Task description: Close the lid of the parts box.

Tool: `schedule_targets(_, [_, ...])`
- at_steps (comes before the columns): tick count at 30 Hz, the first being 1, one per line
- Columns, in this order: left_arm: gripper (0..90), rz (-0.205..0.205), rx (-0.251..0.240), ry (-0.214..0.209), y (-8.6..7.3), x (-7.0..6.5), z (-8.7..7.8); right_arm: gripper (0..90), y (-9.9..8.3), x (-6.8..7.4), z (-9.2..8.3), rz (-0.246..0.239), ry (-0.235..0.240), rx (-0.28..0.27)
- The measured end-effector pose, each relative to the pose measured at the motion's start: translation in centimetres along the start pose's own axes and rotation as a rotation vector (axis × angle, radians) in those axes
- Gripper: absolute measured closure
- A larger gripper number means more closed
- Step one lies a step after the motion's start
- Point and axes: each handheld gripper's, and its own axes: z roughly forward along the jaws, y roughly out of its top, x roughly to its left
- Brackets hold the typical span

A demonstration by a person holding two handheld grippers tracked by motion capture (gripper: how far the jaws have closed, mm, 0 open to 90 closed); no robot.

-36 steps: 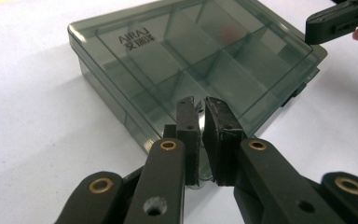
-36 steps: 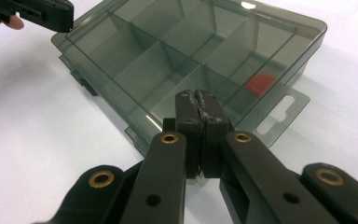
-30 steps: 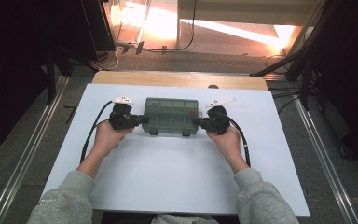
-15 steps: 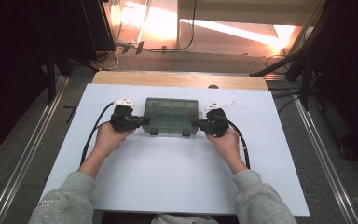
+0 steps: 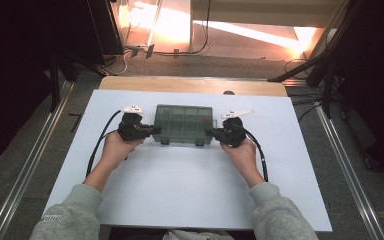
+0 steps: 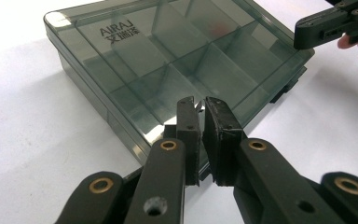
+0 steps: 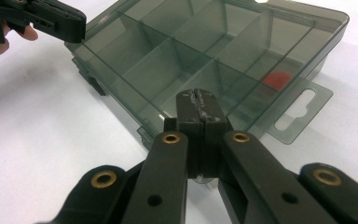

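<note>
A smoky translucent compartment box lies closed on the white table top. Its lid carries a printed brand name, and a small red piece shows through in one compartment. My left gripper is shut, its tips at the box's left end, nothing visible between the jaws. My right gripper is shut too, tips at the right end beside the hang tab. Each gripper view shows the other gripper across the box: the right gripper and the left gripper.
A wooden strip borders the table's far edge. Metal rails run along both sides. Cables lie on the floor beyond the table. Black cords trail from the grippers over the white surface.
</note>
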Motion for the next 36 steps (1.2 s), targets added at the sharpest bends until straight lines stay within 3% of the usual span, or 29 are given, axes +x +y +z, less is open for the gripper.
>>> schedule_targets(13, [84.1, -0.008, -0.002, -0.011, 0.3, -0.3, -0.4, 90.0, 0.4, 0.0, -0.6, 0.022, -0.001, 0.042])
schedule_targets(20, [79.9, -0.007, -0.007, -0.025, 0.5, -0.4, -0.9, 88.4, 0.7, 0.1, -1.2, 0.024, 0.003, 0.029])
schedule_targets(29, [67.6, -0.019, -0.015, -0.050, 1.0, -1.0, -1.6, 79.3, 1.3, 0.4, -2.2, 0.016, 0.012, 0.005])
schedule_targets(34, [59.2, 0.011, -0.021, -0.065, 1.3, -1.7, -1.9, 67.5, 1.6, 0.8, -2.8, -0.004, 0.023, -0.016])
schedule_targets(36, [49.4, 0.039, -0.032, -0.073, 1.6, -2.0, -2.1, 62.6, 1.8, 1.1, -3.1, -0.022, 0.021, -0.017])
